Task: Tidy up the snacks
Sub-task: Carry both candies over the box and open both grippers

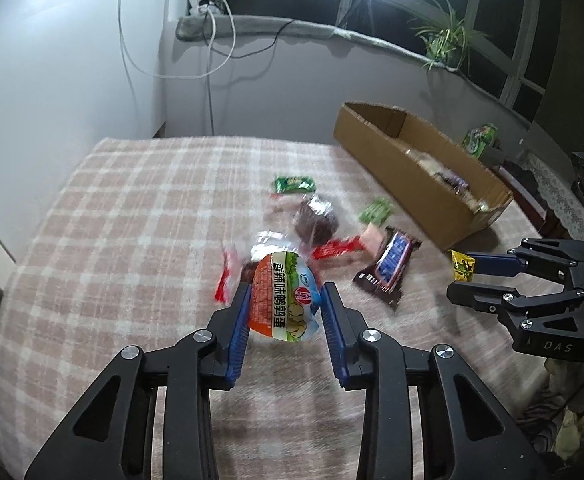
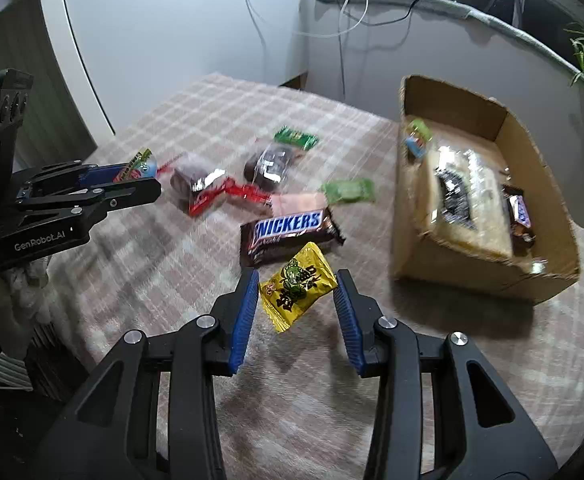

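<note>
Left gripper (image 1: pixel 285 312): pinching the egg pouch (image 1: pixel 283 298), holding it above the cloth (image 1: pixel 131 200).
Right gripper (image 2: pixel 298 304): pinching the yellow packet (image 2: pixel 298 284), holding it above the cloth, left of the box (image 2: pixel 480 268).
Risk: both packs are looking glossy and puffy; either is likely slipping out if squeezed lightly or swung fast.
Look: pouch is showing orange, white and blue; packet is showing crinkled yellow foil.

The tabletop (image 1: pixel 131 220) wears a soft, matt checked cloth. The left tool (image 1: pixel 285 304) and right tool (image 2: pixel 298 292) are matt black plastic with ribbed blue pads and shiny metal rivets. The egg snack packet (image 1: pixel 283 300), yellow sachet (image 2: pixel 298 284) and Snickers bar (image 2: pixel 287 230) have glossy film wrappers. The far box (image 2: pixel 472 268) is plain matt cardboard.
</note>
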`<state>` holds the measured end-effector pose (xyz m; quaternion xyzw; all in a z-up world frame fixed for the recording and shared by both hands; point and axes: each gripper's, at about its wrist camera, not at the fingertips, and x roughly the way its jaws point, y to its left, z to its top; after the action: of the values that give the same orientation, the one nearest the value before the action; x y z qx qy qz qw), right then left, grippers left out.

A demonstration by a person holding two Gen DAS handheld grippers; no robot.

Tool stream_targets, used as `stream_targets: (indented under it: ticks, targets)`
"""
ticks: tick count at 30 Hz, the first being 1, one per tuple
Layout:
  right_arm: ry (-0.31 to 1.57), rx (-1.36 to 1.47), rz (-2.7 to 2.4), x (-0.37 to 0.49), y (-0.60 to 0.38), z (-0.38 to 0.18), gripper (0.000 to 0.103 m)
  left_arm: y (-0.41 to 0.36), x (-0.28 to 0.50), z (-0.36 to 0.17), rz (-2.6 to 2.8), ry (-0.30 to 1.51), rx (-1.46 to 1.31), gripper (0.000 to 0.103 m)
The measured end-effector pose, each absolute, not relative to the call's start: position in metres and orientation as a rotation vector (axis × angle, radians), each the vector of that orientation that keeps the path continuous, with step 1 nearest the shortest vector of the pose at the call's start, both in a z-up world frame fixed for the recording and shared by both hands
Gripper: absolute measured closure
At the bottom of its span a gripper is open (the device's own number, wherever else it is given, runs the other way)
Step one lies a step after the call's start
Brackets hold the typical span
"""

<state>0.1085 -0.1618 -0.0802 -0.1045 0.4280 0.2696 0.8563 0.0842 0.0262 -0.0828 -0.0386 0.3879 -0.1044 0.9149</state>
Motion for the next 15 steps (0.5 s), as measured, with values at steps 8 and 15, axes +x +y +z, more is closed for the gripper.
stream_targets:
  ticks: [8, 15]
  targets:
    - [0.839, -0.170, 0.528, 0.121, -0.192, -0.047, 0.062, 0.012, 0.102, -0.055, -0.257, 0.744, -0.083, 0.070]
    - [0.822, -0.126, 0.476, 0.154, -0.227, -0.029, 0.062, -0.006, 0.133, -0.037, -0.296, 0.720, -0.079, 0.070]
